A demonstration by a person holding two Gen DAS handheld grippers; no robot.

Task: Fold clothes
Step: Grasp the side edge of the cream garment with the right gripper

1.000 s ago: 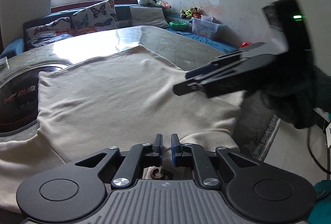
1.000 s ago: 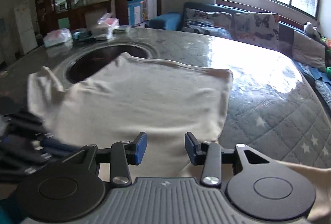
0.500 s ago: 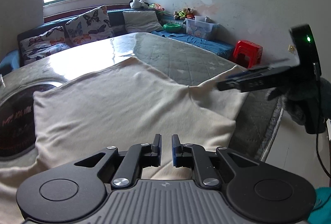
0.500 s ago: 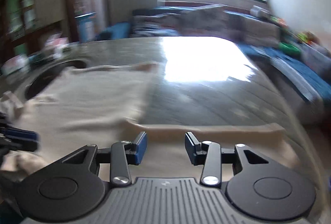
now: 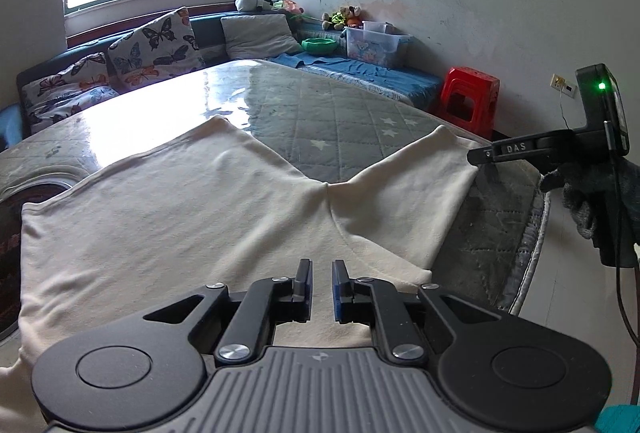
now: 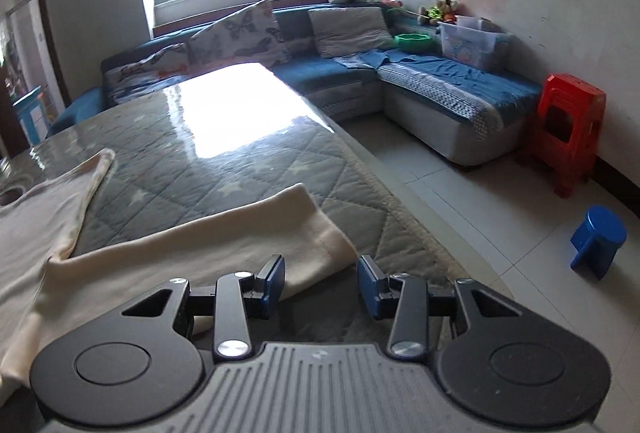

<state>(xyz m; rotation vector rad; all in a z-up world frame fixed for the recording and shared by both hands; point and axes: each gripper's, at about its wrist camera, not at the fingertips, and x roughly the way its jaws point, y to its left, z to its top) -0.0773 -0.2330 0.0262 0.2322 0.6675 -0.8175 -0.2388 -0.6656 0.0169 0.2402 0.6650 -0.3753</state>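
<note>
Cream shirt [image 5: 168, 217] lies flat on quilted surface [image 6: 224, 169]; sleeve [image 6: 224, 233] runs left-to-right, cuff just ahead of right gripper [image 6: 321, 283], fingers parted, empty. Left gripper [image 5: 321, 291] fingers narrow, over shirt body, farther off.

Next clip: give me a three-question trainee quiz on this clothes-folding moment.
1. True or false: the right gripper is clamped on the sleeve of the cream long-sleeved cotton shirt.
2. Which stool stands nearest the wall socket? A) stacked red plastic stools B) round blue plastic stool
3. Fill in: the shirt lies on a grey quilted ____-patterned table cover.

Key: 1 false, its jaws stand apart with nothing between them; 2 A; 3 star.
</note>
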